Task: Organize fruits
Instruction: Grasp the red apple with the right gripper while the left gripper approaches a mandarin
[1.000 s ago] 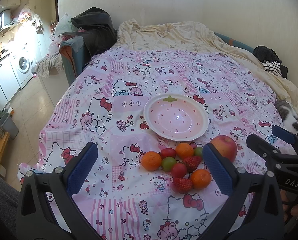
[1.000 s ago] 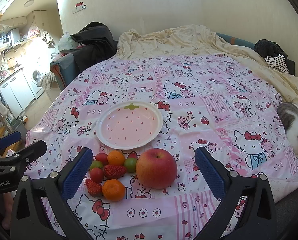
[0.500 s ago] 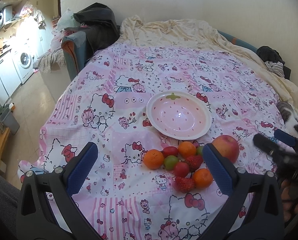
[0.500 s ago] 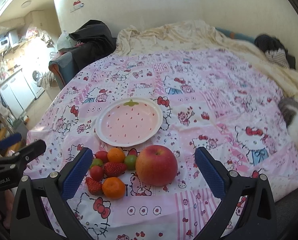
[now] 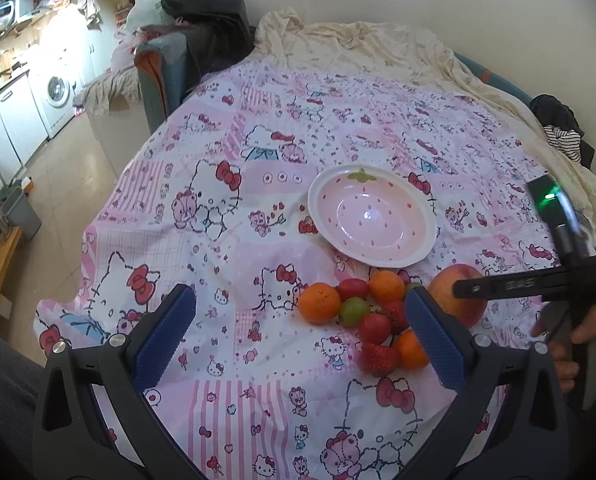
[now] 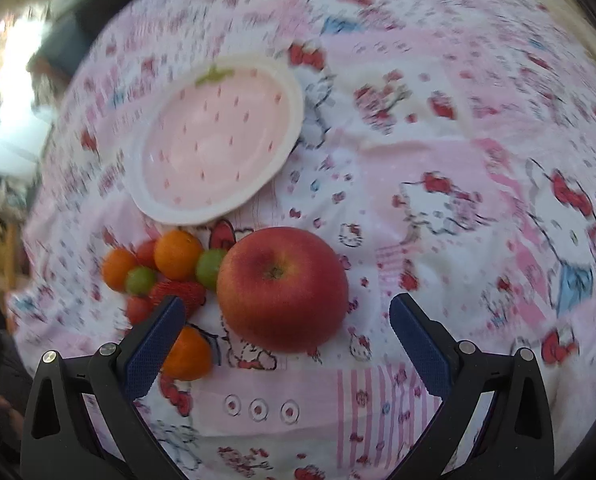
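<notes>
The right claw (image 6: pixel 287 322) was wide open, empty, just short of the apple (image 6: pixel 281 289); it needed centring astride before closing. The left claw (image 5: pixel 300 328) hung open, empty.

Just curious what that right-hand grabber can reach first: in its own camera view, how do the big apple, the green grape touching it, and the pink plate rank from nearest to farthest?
From the right gripper:
1. Apple, straight ahead between the open fingers.
2. Green grape, at the apple's left.
3. Pink plate, beyond, upper left.

Bright daylight is seen at the upper left of the left wrist view. The right wrist view is motion-blurred toward its edges. Fisheye bending and dark corners are present.
</notes>
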`<action>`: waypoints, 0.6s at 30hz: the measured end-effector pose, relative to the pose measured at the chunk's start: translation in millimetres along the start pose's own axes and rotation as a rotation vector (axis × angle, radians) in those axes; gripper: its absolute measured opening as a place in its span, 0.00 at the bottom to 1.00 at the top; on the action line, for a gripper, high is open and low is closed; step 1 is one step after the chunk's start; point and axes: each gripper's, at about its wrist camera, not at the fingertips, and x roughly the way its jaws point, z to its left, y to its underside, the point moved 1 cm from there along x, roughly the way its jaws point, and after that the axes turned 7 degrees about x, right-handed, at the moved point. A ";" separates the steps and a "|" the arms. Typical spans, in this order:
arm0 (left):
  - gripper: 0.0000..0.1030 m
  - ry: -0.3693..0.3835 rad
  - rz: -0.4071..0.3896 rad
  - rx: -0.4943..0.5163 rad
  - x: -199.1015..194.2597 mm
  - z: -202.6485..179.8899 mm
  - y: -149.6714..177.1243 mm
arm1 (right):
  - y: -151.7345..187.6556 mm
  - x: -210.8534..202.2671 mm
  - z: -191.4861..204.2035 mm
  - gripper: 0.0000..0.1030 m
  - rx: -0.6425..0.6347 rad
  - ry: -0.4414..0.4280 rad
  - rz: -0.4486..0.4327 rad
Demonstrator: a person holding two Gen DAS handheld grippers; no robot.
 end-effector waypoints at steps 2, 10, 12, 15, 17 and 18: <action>1.00 -0.001 0.013 -0.006 2.4 1.7 0.8 | -2.7 14.4 6.2 1.00 -0.040 0.028 0.040; 1.00 0.005 0.069 -0.013 13.9 1.8 4.2 | 4.8 39.6 9.9 0.85 -0.102 0.026 0.089; 1.00 0.009 0.101 -0.016 20.7 1.8 5.3 | 7.3 40.6 8.2 0.85 -0.108 0.018 0.083; 1.00 0.016 0.183 -0.036 35.8 6.4 3.9 | 9.2 31.2 6.9 0.85 -0.104 0.000 0.065; 1.00 0.023 0.232 -0.059 45.1 11.8 1.4 | 11.0 20.9 6.3 0.85 -0.091 -0.020 0.047; 1.00 0.030 0.254 -0.072 50.1 14.3 0.4 | 12.0 14.3 3.7 0.85 -0.083 -0.035 0.033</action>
